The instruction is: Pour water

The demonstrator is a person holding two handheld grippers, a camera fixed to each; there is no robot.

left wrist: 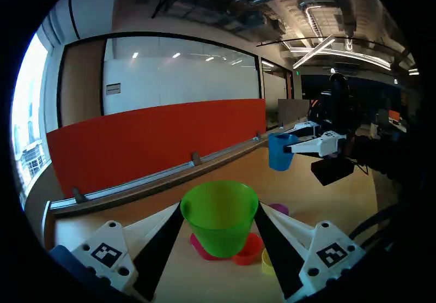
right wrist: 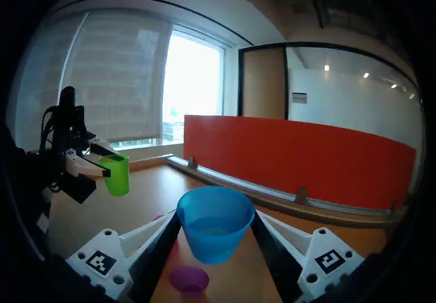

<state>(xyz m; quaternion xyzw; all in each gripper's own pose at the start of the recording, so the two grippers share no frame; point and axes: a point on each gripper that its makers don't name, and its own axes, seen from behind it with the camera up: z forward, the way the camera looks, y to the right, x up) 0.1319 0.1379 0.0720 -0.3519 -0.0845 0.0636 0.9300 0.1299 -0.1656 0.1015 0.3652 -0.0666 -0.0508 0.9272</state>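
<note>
Your left hand-held gripper (left wrist: 219,211) is closed to cup width, with both fingers pressing on the sides of the green cup (left wrist: 219,224). The cup is upright, mouth up, and held clear of the table (left wrist: 327,194). You cannot tell from the left gripper view whether it contains anything.

Your right hand-held gripper (right wrist: 216,218) is likewise closed on the blue cup (right wrist: 215,232), one finger on each side. This cup is also upright and raised above the table. A pale liquid surface appears inside it, partway up the wall.

The two cups are well apart. In the left gripper view, the blue cup sits to the upper right, farther off, in the other gripper. In the right gripper view, the green cup sits at the left, in front of the window (right wrist: 191,85).

Below the green cup, small cups rest on the table: a pink cup (left wrist: 199,247), an orange cup (left wrist: 248,249), a yellow cup (left wrist: 267,262) and a purple cup (left wrist: 279,208). A red partition (left wrist: 163,134) runs along the table's far edge.
</note>
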